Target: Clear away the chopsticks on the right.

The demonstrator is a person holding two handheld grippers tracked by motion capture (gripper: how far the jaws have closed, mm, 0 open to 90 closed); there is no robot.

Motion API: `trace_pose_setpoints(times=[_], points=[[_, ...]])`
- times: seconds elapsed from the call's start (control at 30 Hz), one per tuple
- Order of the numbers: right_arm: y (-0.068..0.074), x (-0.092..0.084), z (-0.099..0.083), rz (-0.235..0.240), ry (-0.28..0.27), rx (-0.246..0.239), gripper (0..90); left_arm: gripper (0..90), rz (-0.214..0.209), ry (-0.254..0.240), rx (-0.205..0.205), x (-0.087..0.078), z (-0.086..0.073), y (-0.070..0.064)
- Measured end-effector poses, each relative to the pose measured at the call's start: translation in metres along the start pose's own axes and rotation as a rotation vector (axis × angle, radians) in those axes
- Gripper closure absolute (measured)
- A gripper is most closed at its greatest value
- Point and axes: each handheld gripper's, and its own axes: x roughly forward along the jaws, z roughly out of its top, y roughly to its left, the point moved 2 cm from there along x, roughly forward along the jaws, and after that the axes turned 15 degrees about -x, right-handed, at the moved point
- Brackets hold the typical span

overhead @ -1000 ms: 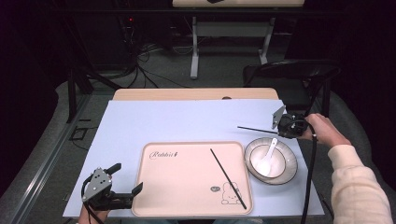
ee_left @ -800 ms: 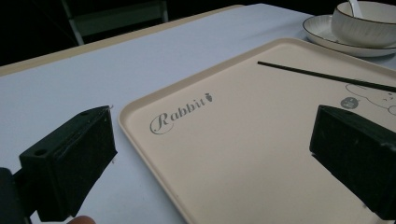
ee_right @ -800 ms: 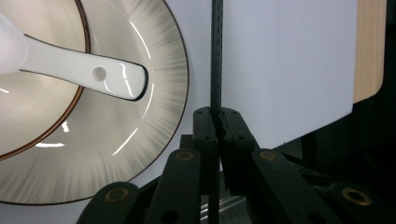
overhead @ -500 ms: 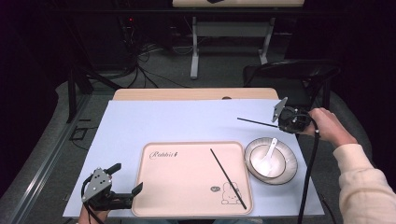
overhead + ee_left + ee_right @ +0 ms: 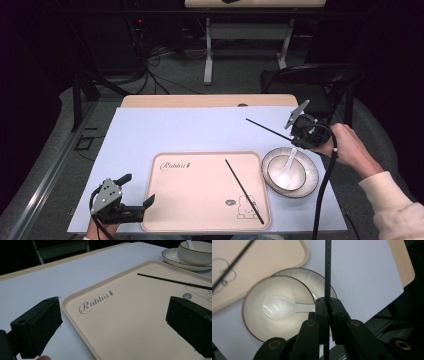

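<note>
My right gripper (image 5: 295,135) (image 5: 327,301) is shut on a black chopstick (image 5: 267,129) (image 5: 327,270), held in the air above the table's right side, its tip pointing left. Just below it sits a white bowl (image 5: 286,172) (image 5: 277,307) on a plate (image 5: 309,175), with a white spoon (image 5: 289,162) (image 5: 282,307) inside. A second black chopstick (image 5: 244,190) (image 5: 175,281) lies slantwise on the beige tray (image 5: 200,200) (image 5: 125,322). My left gripper (image 5: 134,192) (image 5: 112,327) stands open at the tray's near left corner, with nothing between its jaws.
A light blue mat (image 5: 190,132) covers the wooden table (image 5: 200,101). A dark chair (image 5: 315,75) stands beyond the right end. Cables and a stand's legs lie on the floor behind the table.
My right gripper has lifted the chopstick off the mat and carried it up and a little toward the right. The left gripper has stayed put.
</note>
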Motion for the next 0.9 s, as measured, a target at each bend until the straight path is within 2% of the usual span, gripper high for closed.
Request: trace_pose_setpoints(times=[0.1, 0.17, 0.2, 0.23, 0.3, 0.33, 0.37, 0.4, 0.43, 0.5, 0.67, 0.73, 0.77, 0.83, 0.87, 0.9], points=[[0.008, -0.004, 0.007, 0.021, -0.010, 0.027, 85.4, 0.1, -0.002, 0.001, 0.000, 0.001, 0.000, 0.000], [0.015, -0.005, 0.013, 0.042, -0.002, 0.074, 85.4, 0.1, -0.004, -0.004, -0.005, 0.001, 0.000, 0.000], [0.021, -0.005, 0.018, 0.050, 0.003, 0.120, 85.5, 0.1, -0.008, 0.000, -0.001, 0.002, 0.000, 0.000], [0.021, -0.005, 0.018, 0.050, 0.003, 0.120, 85.5, 0.1, -0.011, 0.004, 0.004, 0.002, 0.000, 0.000], [0.028, -0.004, 0.022, 0.074, -0.005, 0.194, 85.5, 0.1, -0.014, -0.001, 0.002, 0.002, 0.000, 0.000], [0.033, -0.002, 0.025, 0.097, -0.010, 0.246, 85.5, 0.1, -0.014, 0.000, 0.004, 0.001, 0.000, -0.001], [0.033, -0.002, 0.025, 0.097, -0.010, 0.246, 85.5, 0.1, -0.014, 0.000, 0.004, 0.001, 0.000, -0.001], [0.037, 0.003, 0.027, 0.120, -0.027, 0.296, 85.4, 0.1, -0.017, -0.002, 0.004, 0.001, 0.000, -0.001], [0.041, 0.006, 0.029, 0.140, -0.023, 0.326, 85.3, 0.1, -0.017, -0.002, 0.004, 0.001, 0.000, -0.001], [0.043, 0.008, 0.030, 0.141, -0.027, 0.342, 85.3, 0.1, -0.015, 0.000, 0.006, 0.001, 0.000, -0.001], [0.053, 0.018, 0.035, 0.193, -0.065, 0.417, 85.3, 0.1, -0.014, -0.003, 0.006, 0.001, 0.000, -0.001], [0.061, 0.028, 0.038, 0.227, -0.101, 0.467, 85.3, 0.1, -0.012, -0.003, 0.007, 0.000, 0.000, -0.001], [0.061, 0.028, 0.038, 0.227, -0.101, 0.467, 85.3, 0.1, -0.011, -0.003, 0.006, 0.000, 0.000, -0.001], [0.067, 0.036, 0.040, 0.259, -0.111, 0.498, 85.3, 0.1, -0.011, -0.004, 0.005, 0.000, 0.000, -0.001], [0.073, 0.045, 0.042, 0.269, -0.112, 0.524, 85.3, 0.1, -0.011, -0.004, 0.005, 0.000, 0.000, -0.001], [0.073, 0.045, 0.042, 0.269, -0.112, 0.524, 85.3, 0.1, -0.012, -0.003, 0.005, 0.000, 0.000, -0.001]])
